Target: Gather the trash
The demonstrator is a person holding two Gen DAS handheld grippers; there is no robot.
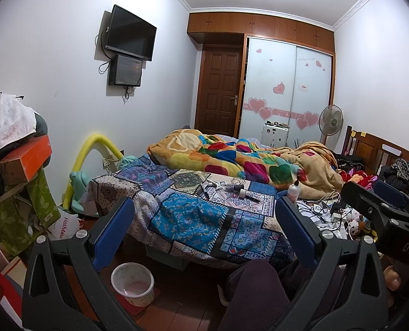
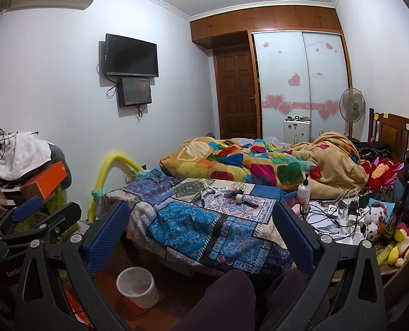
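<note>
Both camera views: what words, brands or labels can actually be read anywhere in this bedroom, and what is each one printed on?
"HotMax": red letters on the white plastic bag on the floor left of the bed.
"DAS": white letters on the right gripper, cut off at the frame edge.
"GenRo": white letters on the left gripper, also cut off.
Too small or blurred: writing on the wardrobe door, its white sticker, and the pump bottle.

white bin [image 1: 132, 282], upright, on floor

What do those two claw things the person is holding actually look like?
Each claw, left and right, has a black plastic frame with triangular cut-outs and round silver screws. Its two fingers carry textured blue pads. White letters "DAS" mark the right one's body in the left view. The person's legs wear dark maroon trousers.
</note>
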